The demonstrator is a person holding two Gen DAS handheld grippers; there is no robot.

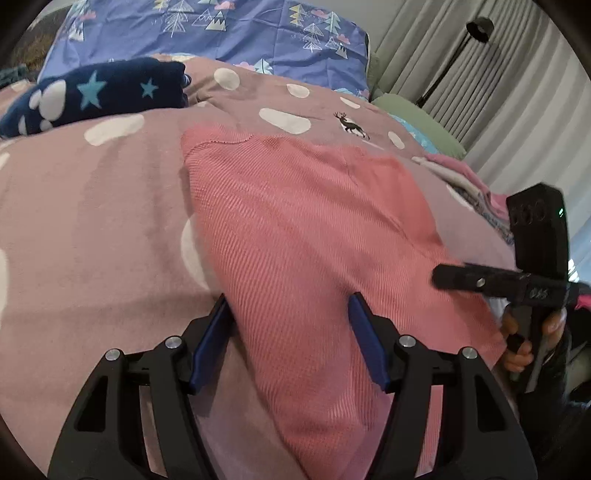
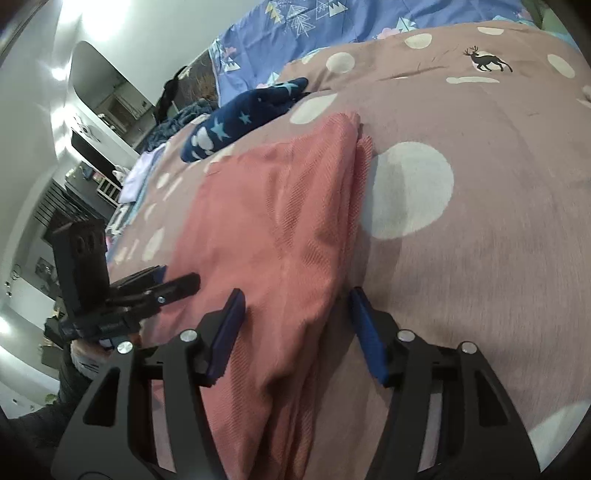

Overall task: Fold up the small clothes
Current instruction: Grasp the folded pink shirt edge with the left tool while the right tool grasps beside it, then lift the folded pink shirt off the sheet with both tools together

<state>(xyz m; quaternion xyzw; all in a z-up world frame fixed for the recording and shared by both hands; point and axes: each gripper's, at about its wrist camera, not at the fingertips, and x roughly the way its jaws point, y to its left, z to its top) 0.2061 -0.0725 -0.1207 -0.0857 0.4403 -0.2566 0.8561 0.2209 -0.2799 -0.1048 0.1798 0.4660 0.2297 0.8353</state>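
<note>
Left wrist: left gripper [image 1: 290, 341] jaws apart, pink garment [image 1: 306, 229] near edge between them, ungripped. Right wrist: right gripper [image 2: 295, 334] also open astride its folded right side. 1 fold looks done; navy item [image 2: 240, 123] far left already folded.

A home bedroom: spotted bedspread [image 1: 92, 206], patterned pillow [image 1: 229, 29], grey curtains [image 1: 517, 92].

A bed [image 1: 92, 221] is covered by a dusty-pink blanket with white spots. A salmon-pink ribbed knit garment [image 1: 295, 229] is spread flat on it; a folded navy star-patterned fleece garment [image 1: 99, 96] lies farther back.
</note>
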